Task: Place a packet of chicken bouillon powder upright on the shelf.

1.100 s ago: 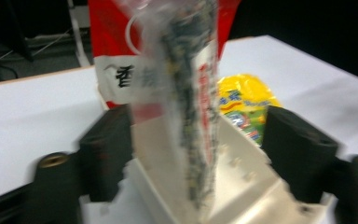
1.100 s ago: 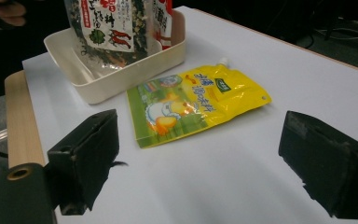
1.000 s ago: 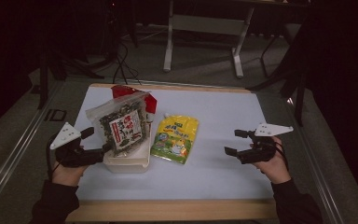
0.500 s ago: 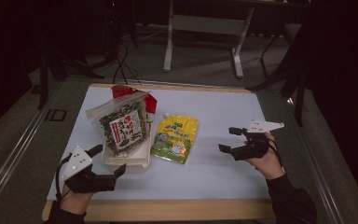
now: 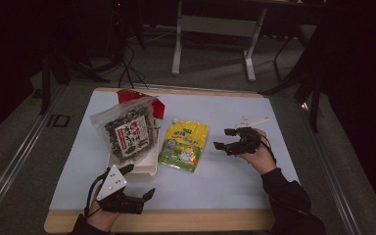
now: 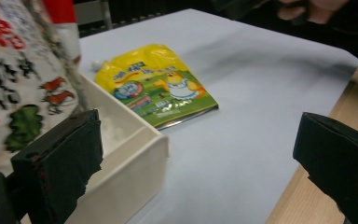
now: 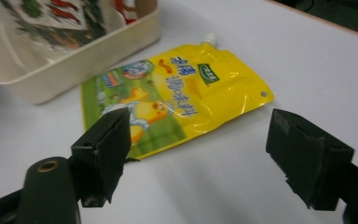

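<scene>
We are holding the left gripper (image 5: 142, 192) wide and empty near the tray (image 5: 144, 169) corner. The yellow pouch (image 5: 183, 145) is lying flat beside the tray. Our right gripper (image 5: 225, 139), spread wide, is facing it; we judge a low, edge-on approach best.

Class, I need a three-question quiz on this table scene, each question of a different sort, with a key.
1. True or false: the yellow spout pouch lies inside the cream tray.
2. Which bag rests in the tray? A) the seaweed snack bag B) the yellow pouch C) none
3. Fill in: the right gripper has its fingers ____ and aimed toward the yellow pouch.

Key
1. False: it lies flat on the white table sheet, beside the tray.
2. A
3. open; the left gripper, near the front edge of the table, is open too.
</scene>
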Demonstrator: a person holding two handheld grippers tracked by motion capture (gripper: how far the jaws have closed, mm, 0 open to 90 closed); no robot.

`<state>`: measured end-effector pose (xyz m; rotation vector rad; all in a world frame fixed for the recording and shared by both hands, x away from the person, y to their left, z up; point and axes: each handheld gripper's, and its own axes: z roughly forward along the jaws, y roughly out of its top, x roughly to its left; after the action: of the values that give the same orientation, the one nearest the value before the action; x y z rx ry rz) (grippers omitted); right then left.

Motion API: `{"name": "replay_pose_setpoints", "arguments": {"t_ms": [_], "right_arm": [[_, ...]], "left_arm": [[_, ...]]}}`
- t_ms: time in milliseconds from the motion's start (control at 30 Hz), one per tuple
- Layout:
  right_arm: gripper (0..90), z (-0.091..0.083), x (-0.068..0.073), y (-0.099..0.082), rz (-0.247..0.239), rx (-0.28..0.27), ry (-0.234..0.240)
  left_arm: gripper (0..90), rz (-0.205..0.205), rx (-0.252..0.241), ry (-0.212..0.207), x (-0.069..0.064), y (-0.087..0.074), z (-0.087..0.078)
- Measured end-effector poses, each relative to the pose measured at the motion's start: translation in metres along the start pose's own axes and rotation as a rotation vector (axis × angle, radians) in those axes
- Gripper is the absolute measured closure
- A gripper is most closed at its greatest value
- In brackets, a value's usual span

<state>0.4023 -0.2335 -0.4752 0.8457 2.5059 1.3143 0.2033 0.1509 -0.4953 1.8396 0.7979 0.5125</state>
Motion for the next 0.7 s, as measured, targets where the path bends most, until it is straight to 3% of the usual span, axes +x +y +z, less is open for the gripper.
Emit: {"name": "replay_pose_setpoints", "arguments": {"t_ms": [233, 367, 500, 600, 633, 700], "right_arm": [[26.2, 0.034, -0.009, 0.005, 0.026, 0.054, -0.036], [28.1, 0.045, -0.014, 0.009, 0.036, 0.072, -0.059], [29.3, 0.064, -0.022, 0.014, 0.056, 0.123, -0.118], [29.3, 0.072, -0.025, 0.016, 0.063, 0.149, -0.131], [29.3, 0.082, -0.027, 0.017, 0.076, 0.188, -0.154], [29.3, 0.089, -0.028, 0.018, 0.08, 0.21, -0.17]], "left_arm": [[2.6, 0.005, 0.007, -0.013, -0.002, -0.003, 0.003], [2.6, 0.015, 0.008, -0.009, -0.003, -0.004, 0.004], [2.6, 0.034, 0.026, -0.017, -0.005, -0.006, 0.006], [2.6, 0.044, 0.029, -0.017, -0.007, -0.006, 0.008], [2.6, 0.05, 0.037, -0.024, -0.008, -0.007, 0.009], [2.6, 0.053, 0.043, -0.026, -0.009, -0.008, 0.01]]}}
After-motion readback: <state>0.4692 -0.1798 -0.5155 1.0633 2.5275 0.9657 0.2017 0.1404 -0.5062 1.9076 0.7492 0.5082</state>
